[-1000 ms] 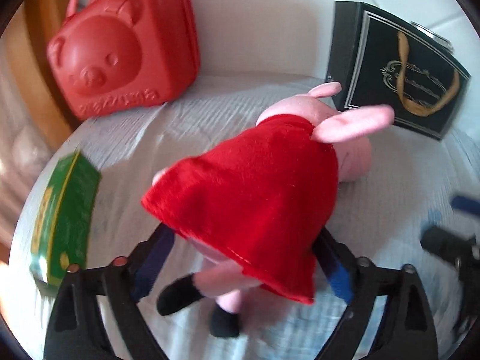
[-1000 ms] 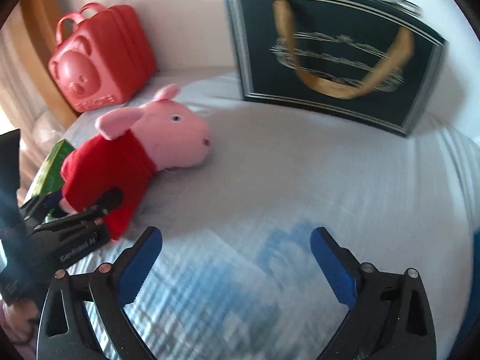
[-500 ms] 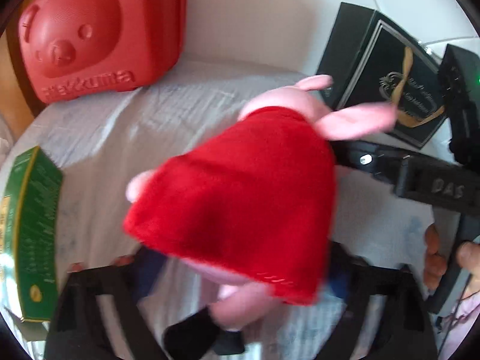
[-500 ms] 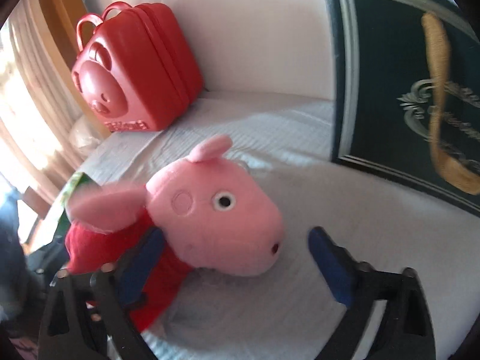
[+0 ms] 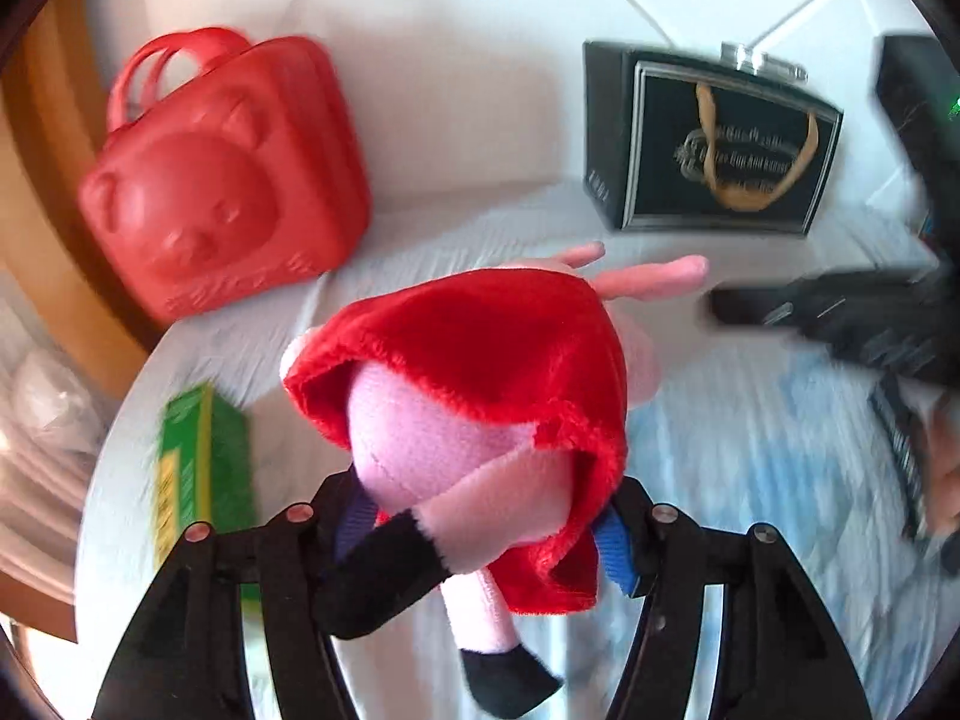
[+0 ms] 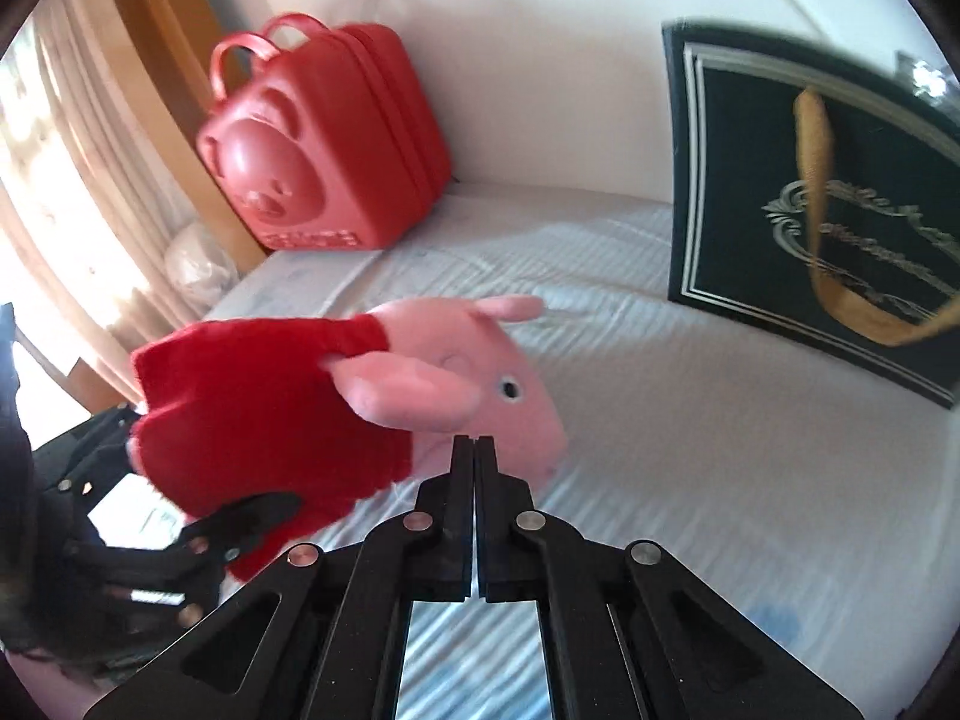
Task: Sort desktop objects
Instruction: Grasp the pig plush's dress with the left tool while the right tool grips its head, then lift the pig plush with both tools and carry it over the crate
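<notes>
White cloth (image 6: pixel 690 450), left fingers (image 5: pixel 480 531) gripping plush pig (image 5: pixel 480 372), right fingers (image 6: pixel 474 450) closed.

Left wrist cam sits behind the left hand-held gripper (image 5: pixel 480 531), angled down, very close to the pig plush (image 5: pixel 480 372) just past its fingers. Right wrist cam looks along the right hand-held gripper (image 6: pixel 474 450), also angled down, plush head just ahead. Both face the far wall; shared: red bear case (image 5: pixel 222 180) ahead-left, black gift bag (image 5: pixel 720 150) ahead-right, white-covered tabletop (image 6: pixel 690 450). Each view catches the other gripper at its edge.
</notes>
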